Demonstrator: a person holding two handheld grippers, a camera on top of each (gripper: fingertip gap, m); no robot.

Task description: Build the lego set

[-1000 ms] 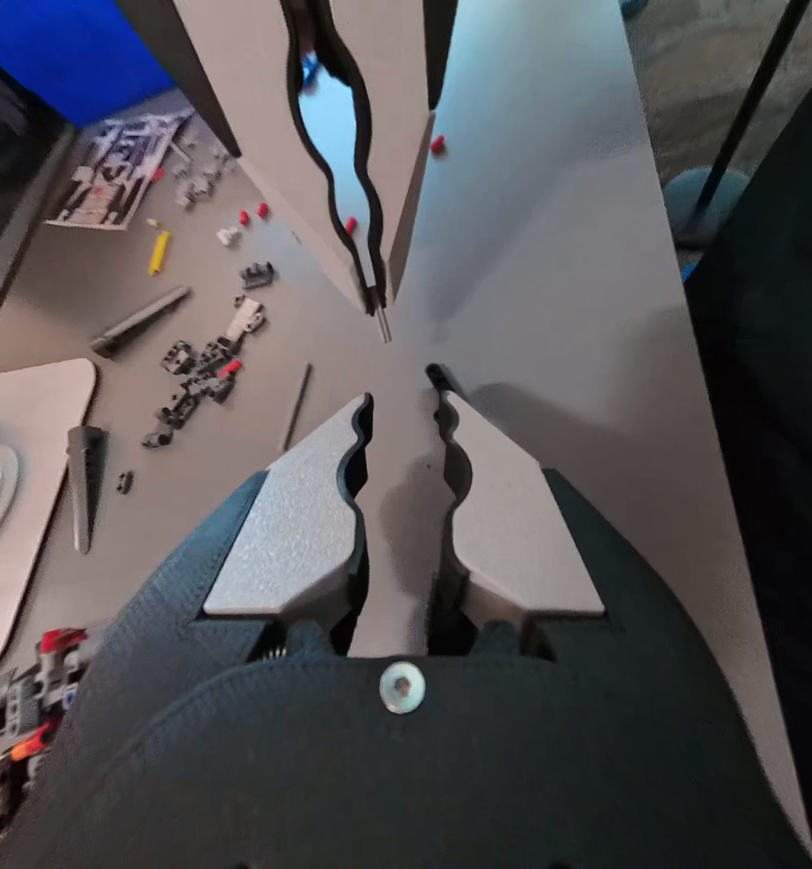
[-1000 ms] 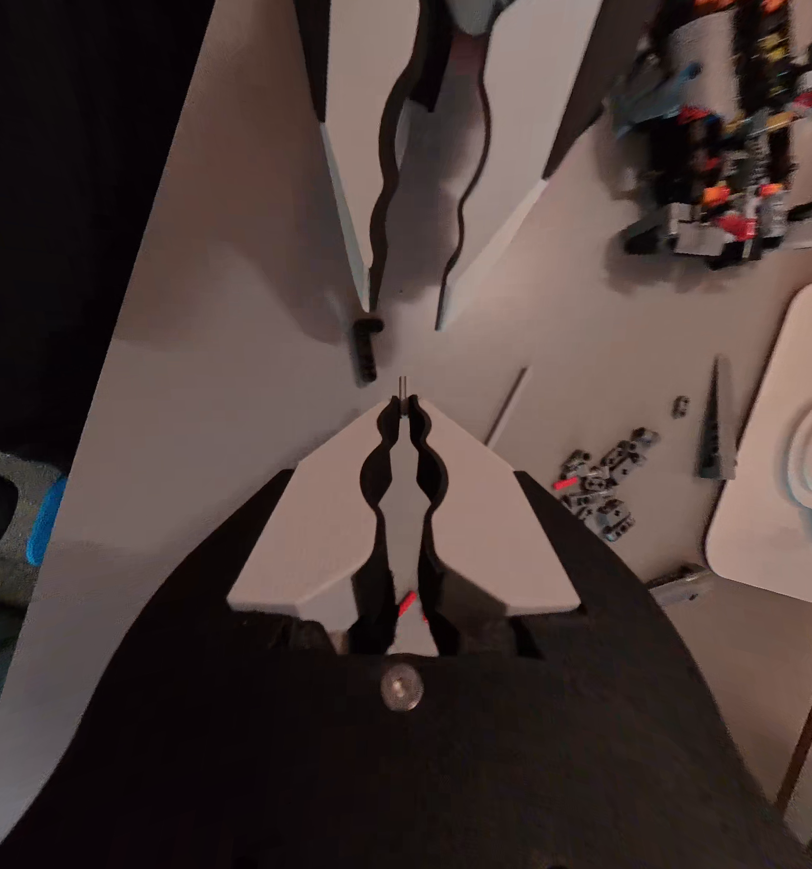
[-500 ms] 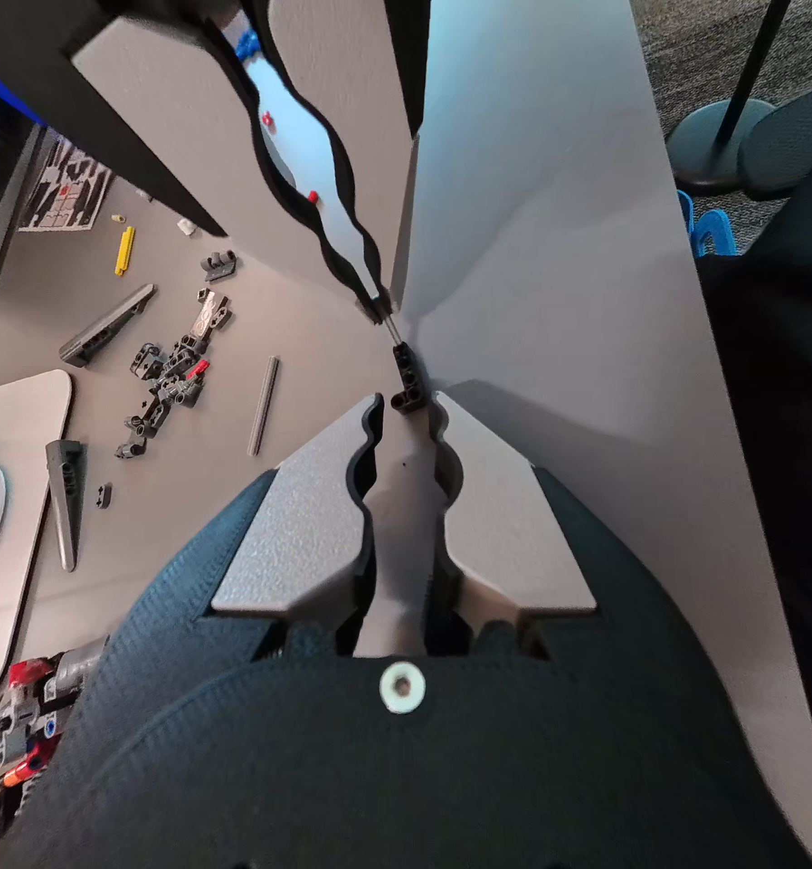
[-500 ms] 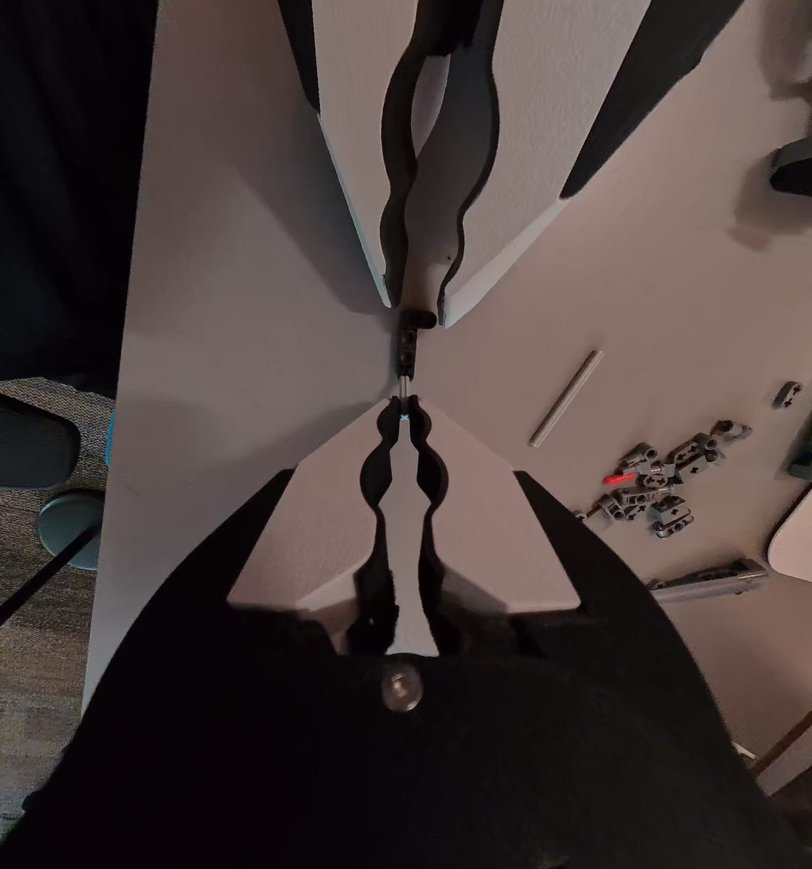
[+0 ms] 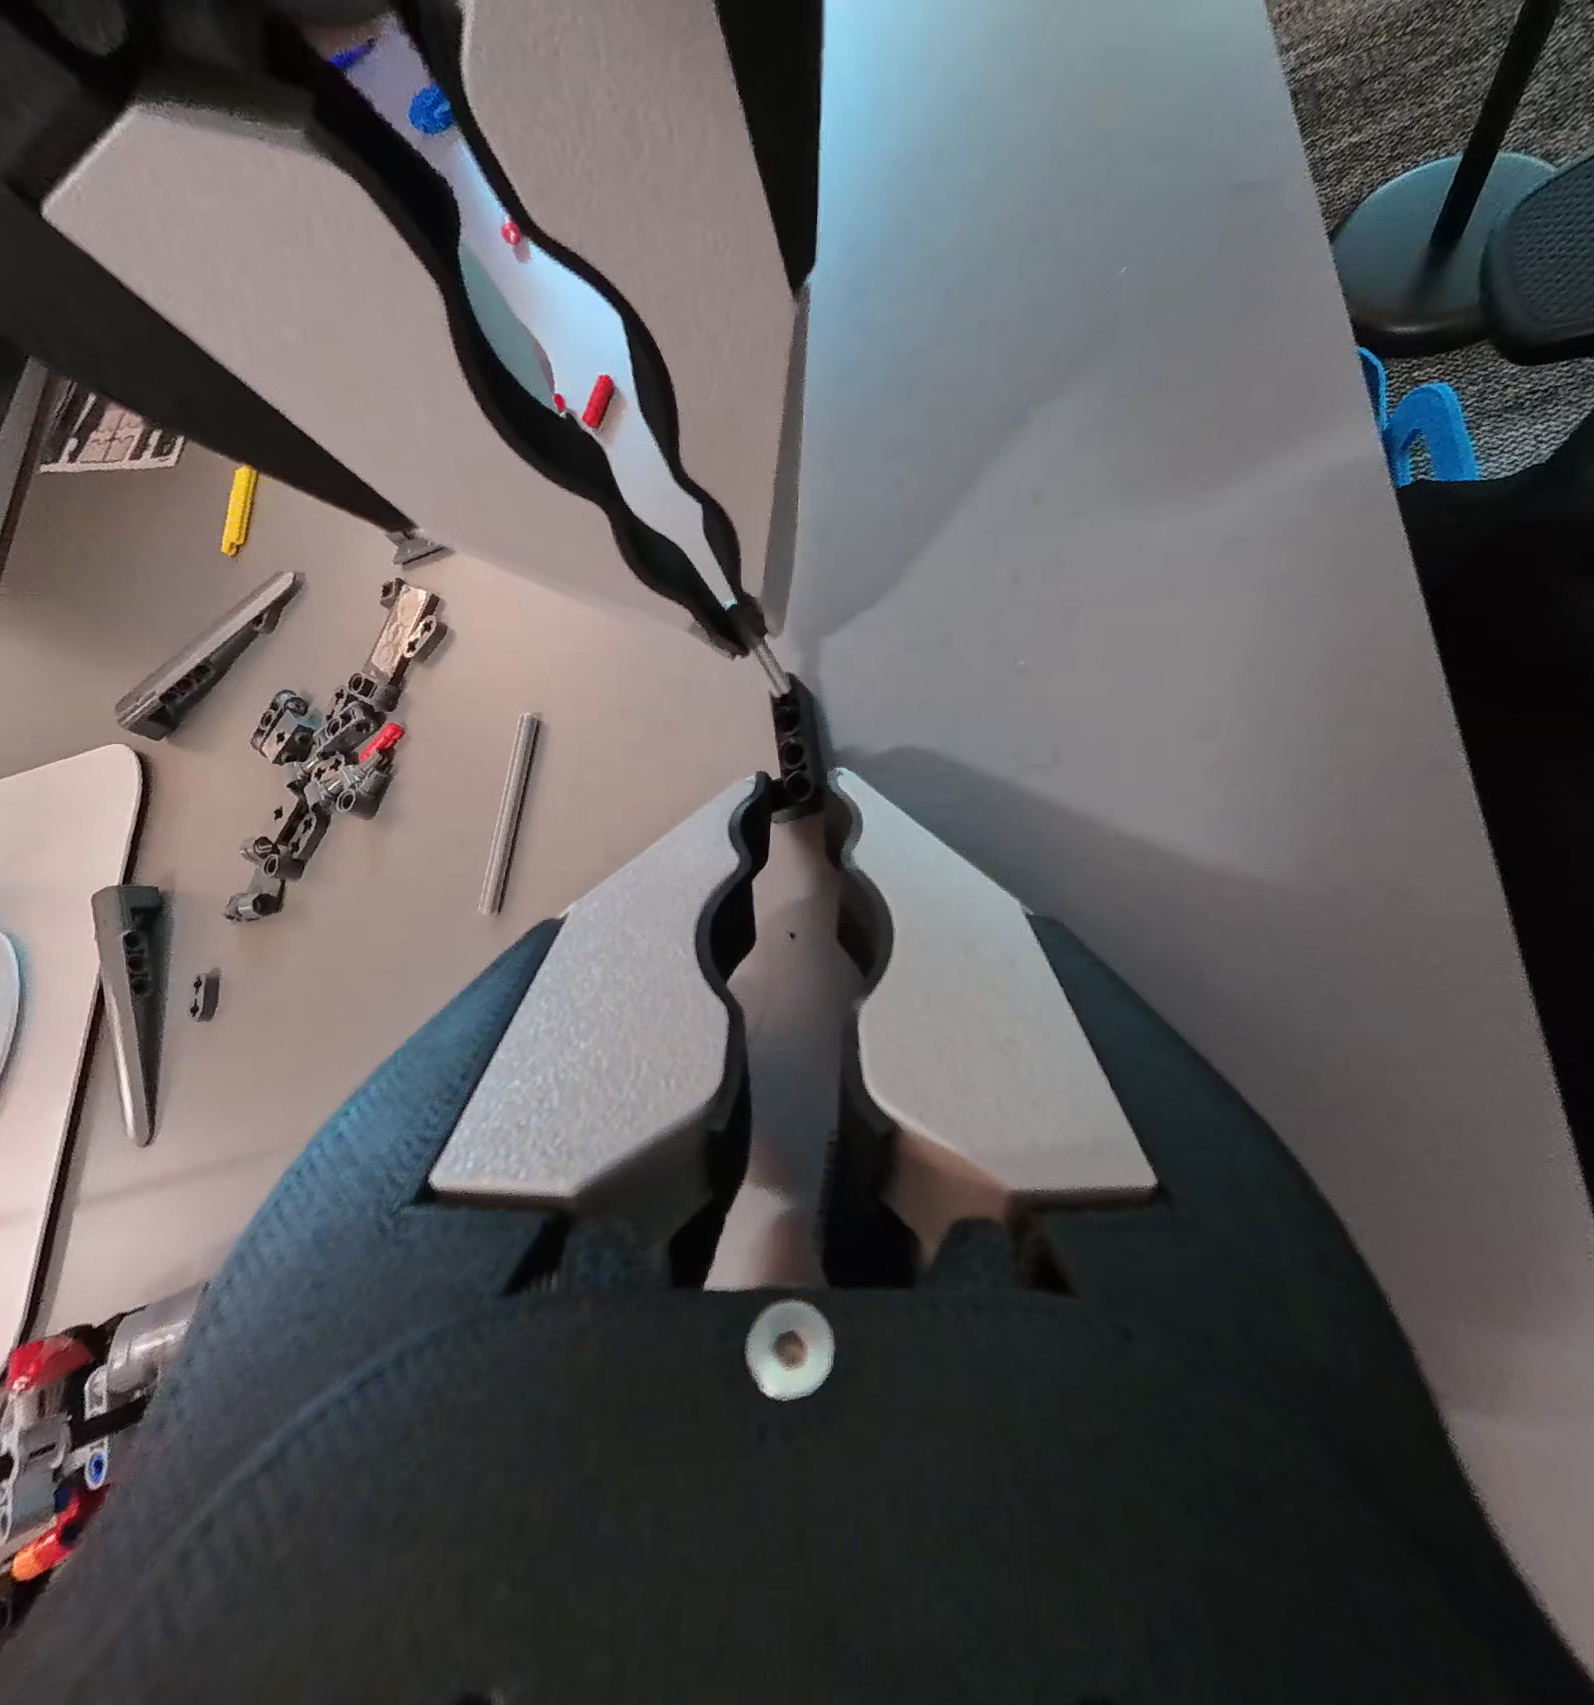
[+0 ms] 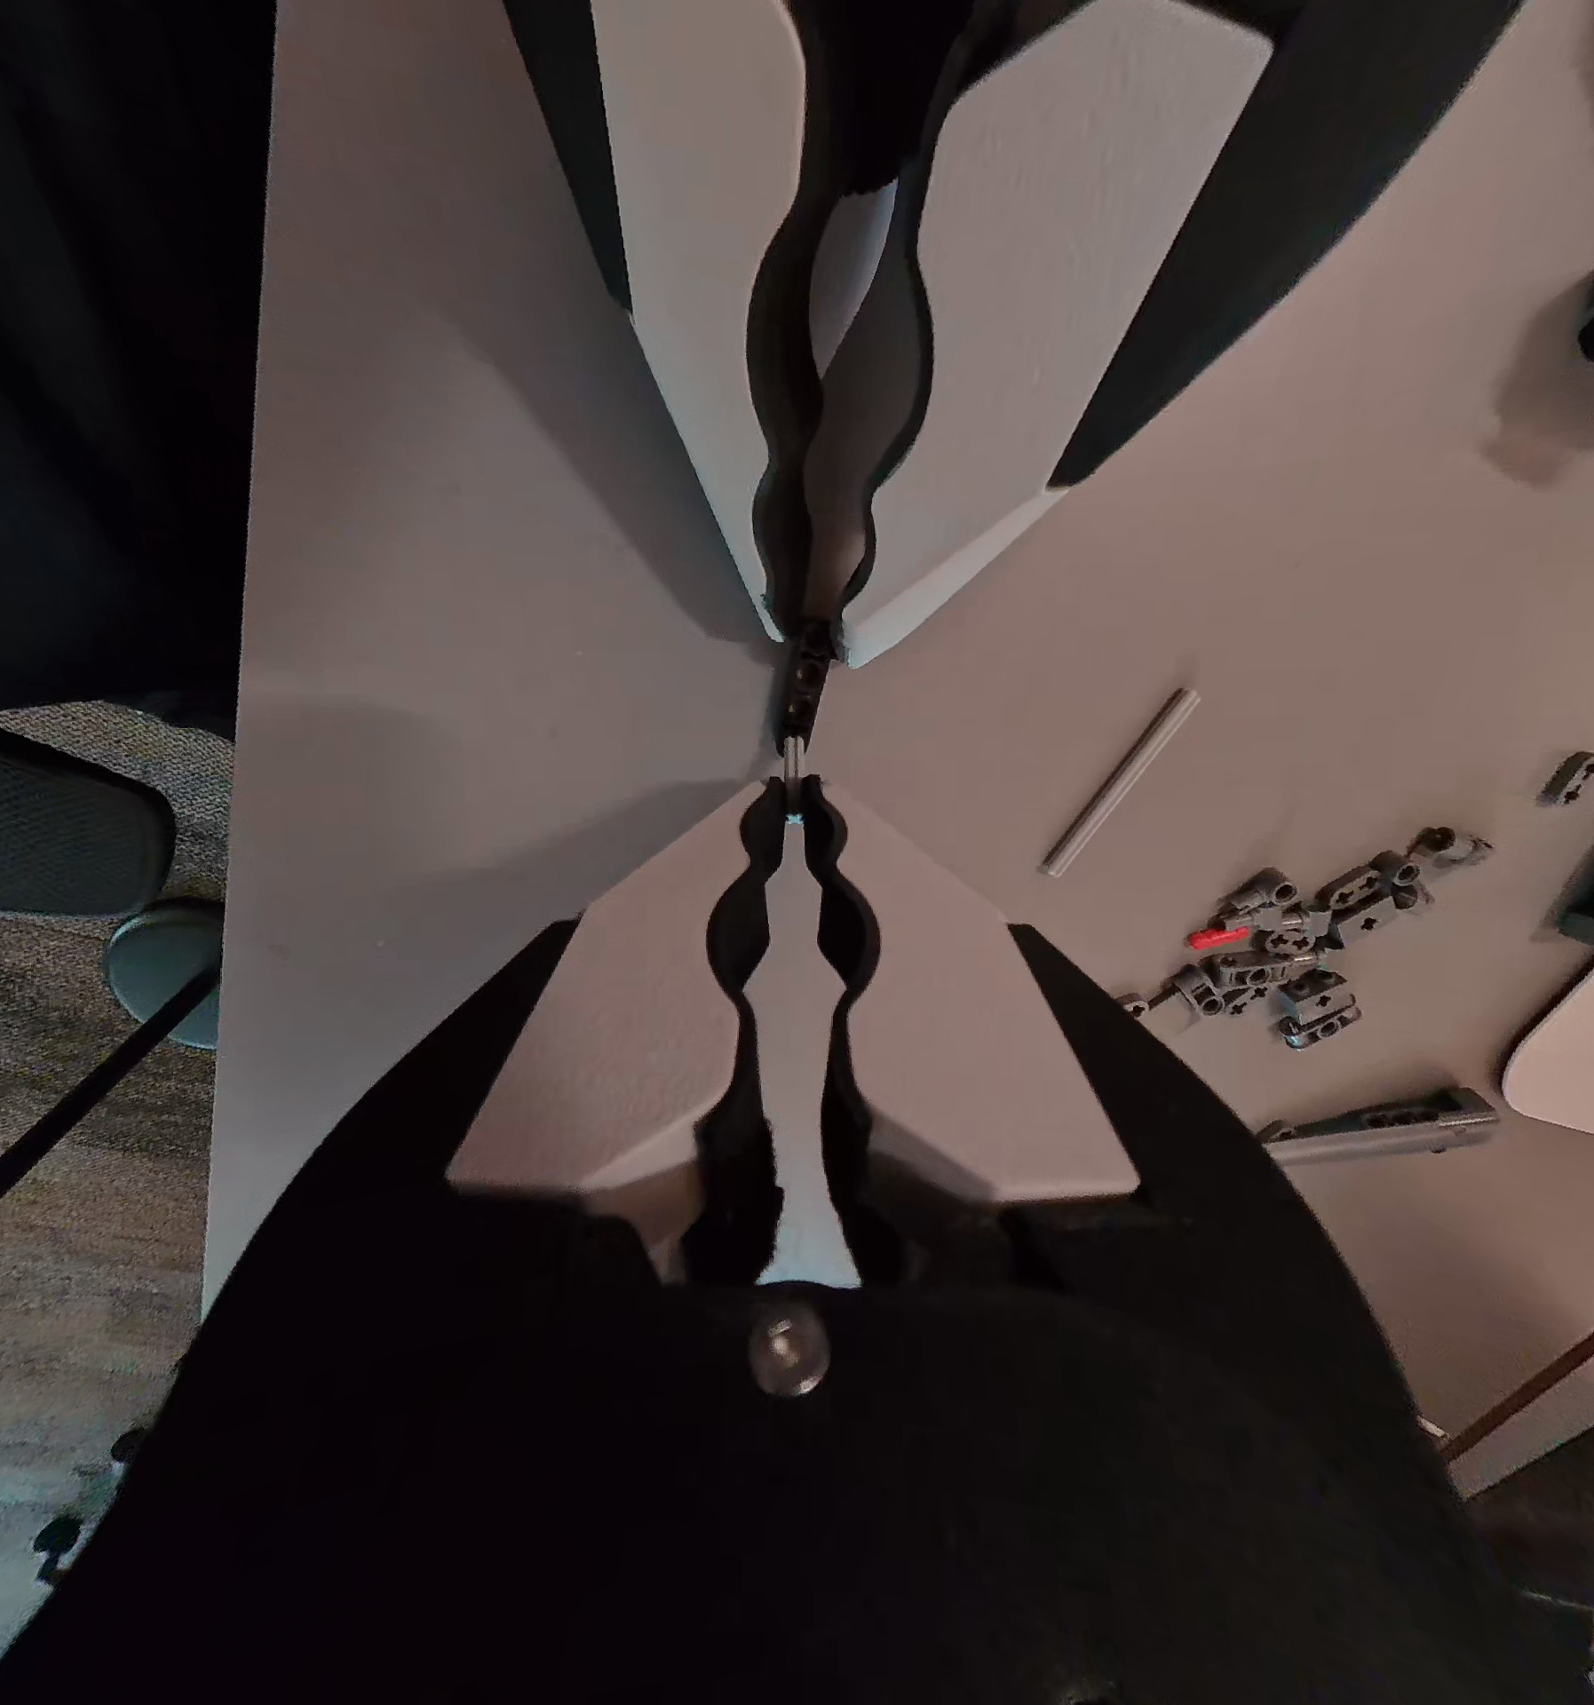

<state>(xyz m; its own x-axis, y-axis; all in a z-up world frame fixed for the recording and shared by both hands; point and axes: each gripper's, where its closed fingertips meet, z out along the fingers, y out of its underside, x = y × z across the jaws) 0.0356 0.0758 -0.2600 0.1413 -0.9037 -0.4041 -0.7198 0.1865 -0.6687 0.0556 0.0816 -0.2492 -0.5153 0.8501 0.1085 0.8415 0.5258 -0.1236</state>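
Jaws of both grippers meet tip to tip above the grey counter [image 5: 1097, 554], joined by a black perforated beam and a thin grey axle.

Left gripper [image 5: 795, 795] has its jaws drawn in on the near end of the black beam [image 5: 793, 738], one hole sitting right at the tips. Opposite, the right gripper [image 6: 795, 795] has its jaws pinched together on the grey axle [image 6: 793, 755], whose free end meets the beam's far end. Held nose to nose like this, beam and axle lie on one line, likely so the axle can enter the end hole. To the side on the counter lie a loose long grey axle [image 5: 509, 812], a cluster of dark connector pieces [image 5: 322, 775], a yellow piece [image 5: 237, 509] and a tapered grey panel [image 5: 133, 996].
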